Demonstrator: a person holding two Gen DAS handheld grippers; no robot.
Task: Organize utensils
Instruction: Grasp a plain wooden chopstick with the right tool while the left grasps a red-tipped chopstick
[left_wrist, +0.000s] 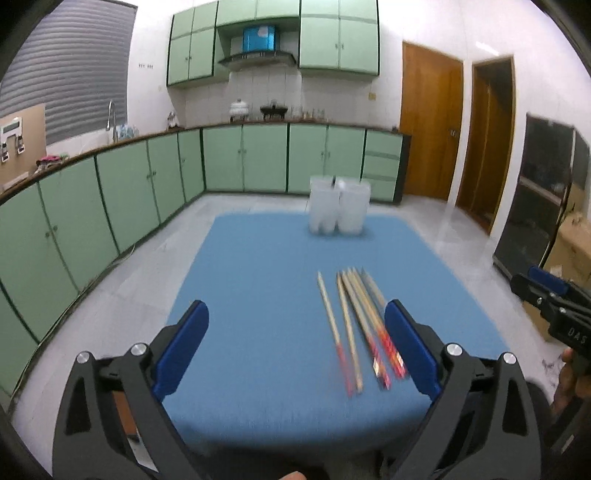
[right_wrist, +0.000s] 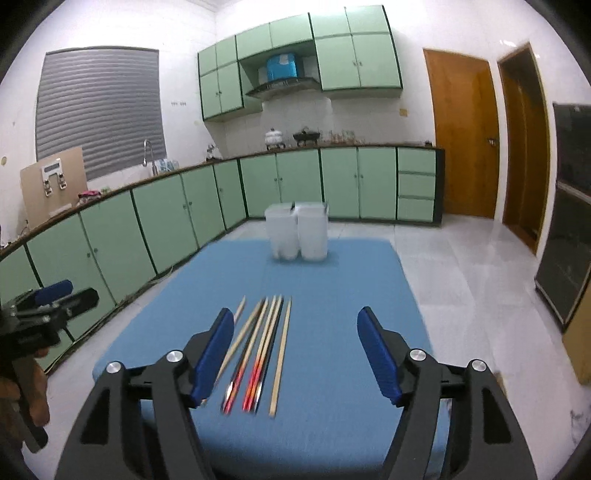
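Several wooden chopsticks (left_wrist: 364, 325) (right_wrist: 260, 350), some with red and black ends, lie side by side on a blue-covered table (left_wrist: 258, 258) (right_wrist: 351, 280). Two translucent white containers (left_wrist: 338, 206) (right_wrist: 299, 232) stand together at the table's far edge. My left gripper (left_wrist: 295, 306) is open over the near part of the table, its right finger beside the chopsticks, nothing between its blue pads. My right gripper (right_wrist: 295, 314) is open too, with the chopsticks lying below its left finger and the gap. Each gripper also shows in the other's view: the right gripper (left_wrist: 550, 291) and the left gripper (right_wrist: 55, 295), each held by a hand.
Green base cabinets (left_wrist: 240, 158) and a counter with a sink tap (right_wrist: 147, 155) run along the left and back walls. Wooden doors (right_wrist: 465, 136) stand at the back right. A dark glass-fronted cabinet (right_wrist: 569, 221) and a cardboard box (left_wrist: 576, 243) are to the right of the table.
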